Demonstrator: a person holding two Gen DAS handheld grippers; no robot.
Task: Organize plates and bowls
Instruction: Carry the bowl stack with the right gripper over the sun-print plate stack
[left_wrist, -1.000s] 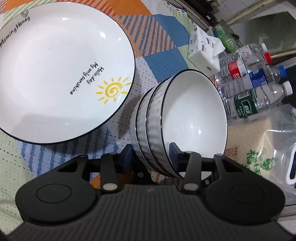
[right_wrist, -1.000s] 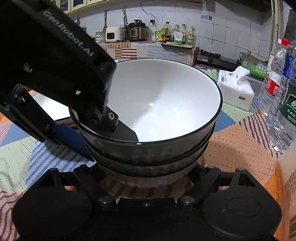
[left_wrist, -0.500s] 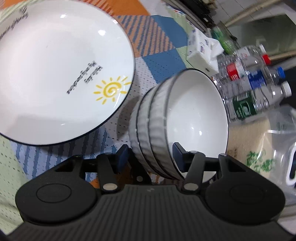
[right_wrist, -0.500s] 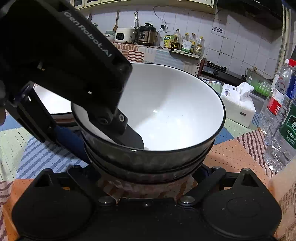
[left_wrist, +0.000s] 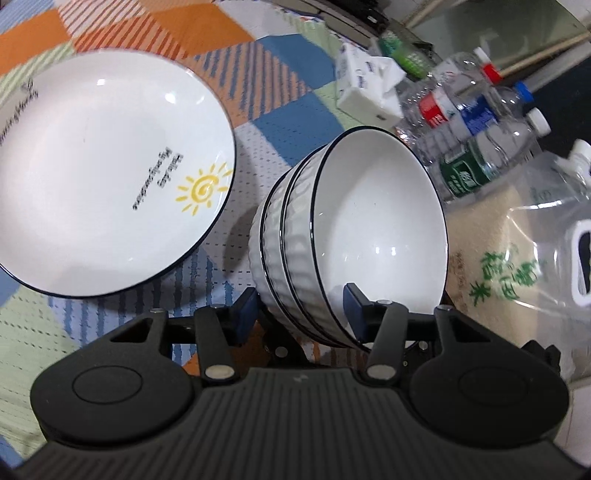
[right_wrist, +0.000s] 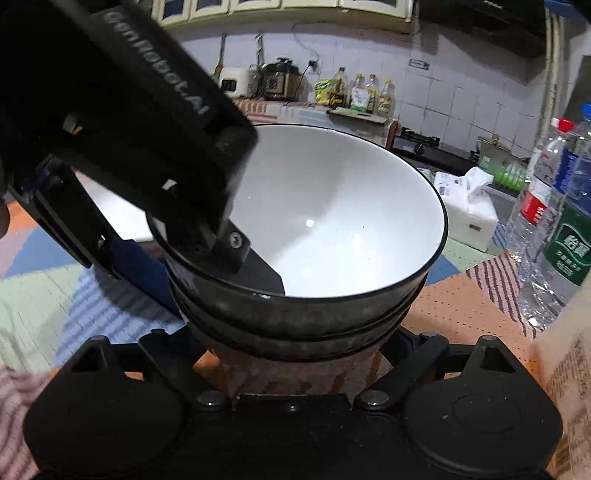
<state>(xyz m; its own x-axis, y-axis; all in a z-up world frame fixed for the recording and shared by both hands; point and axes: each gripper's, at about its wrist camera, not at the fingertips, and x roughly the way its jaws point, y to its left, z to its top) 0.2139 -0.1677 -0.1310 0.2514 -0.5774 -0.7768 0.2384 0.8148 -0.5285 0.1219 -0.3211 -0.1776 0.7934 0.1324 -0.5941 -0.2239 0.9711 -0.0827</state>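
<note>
Three nested white ribbed bowls with black rims form a stack (left_wrist: 354, 236), tilted a little, just right of a large white plate (left_wrist: 103, 173) with a yellow sun and lettering. My left gripper (left_wrist: 299, 314) is shut on the near rim of the stack, one finger (right_wrist: 258, 269) inside the top bowl and the other outside. In the right wrist view the stack (right_wrist: 332, 221) fills the middle. My right gripper (right_wrist: 288, 343) stands wide open around the stack's lower part, its fingertips hidden behind the bowls.
A patchwork cloth (left_wrist: 288, 92) covers the table. Right of the stack stand water bottles (left_wrist: 476, 147), a tissue pack (left_wrist: 365, 92) and a bag of rice (left_wrist: 517, 266). A counter with a rice cooker (right_wrist: 280, 79) and oil bottles lies beyond.
The left gripper has rolled and risen a little, and the bowl stack has kept its place between the fingers. The plate sits farther off in the left wrist view. The right gripper shifted along with the stack.
</note>
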